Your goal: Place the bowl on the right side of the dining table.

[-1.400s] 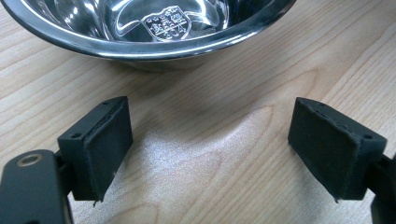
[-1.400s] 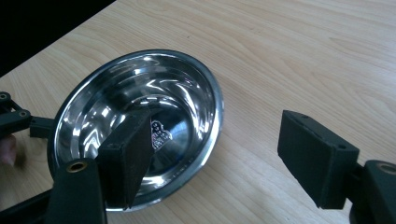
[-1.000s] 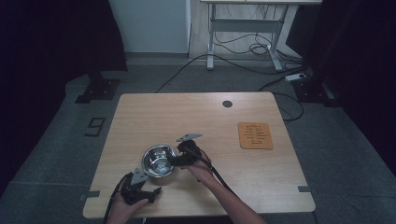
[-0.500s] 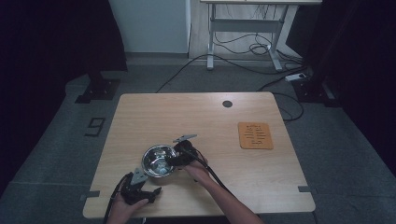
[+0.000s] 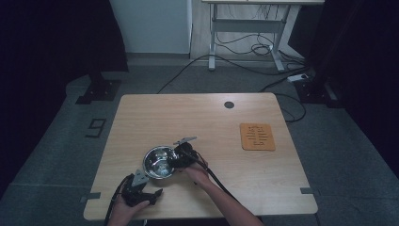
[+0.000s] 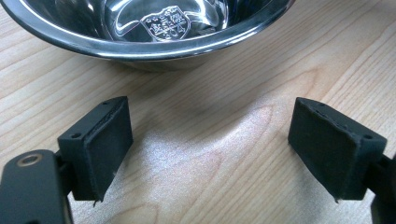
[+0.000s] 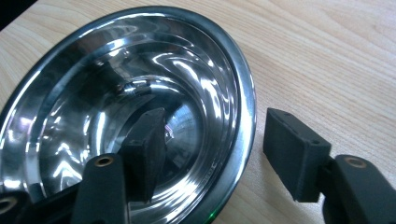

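Note:
A shiny steel bowl (image 5: 159,162) stands on the wooden table (image 5: 197,117) near its front left. My right gripper (image 5: 174,162) reaches the bowl's right rim from the person's hand. In the right gripper view its jaws straddle the rim (image 7: 243,116): one pad (image 7: 152,140) is inside the bowl, the other outside. They have just been closing, with gaps still showing on both sides of the rim. My left gripper (image 5: 146,186) rests in front of the bowl. It stands open (image 6: 210,121) over bare wood, with the bowl (image 6: 149,28) just beyond its fingertips.
An orange mat (image 5: 257,136) lies at the table's right side. A dark round hole (image 5: 229,104) sits near the far edge. Each gripper's cable trails off the front edge. Beyond the table, a desk frame (image 5: 244,28) and loose cables stand on the floor.
My right gripper has edged left onto the bowl's right rim. The bowl and my left gripper have stayed where they were.

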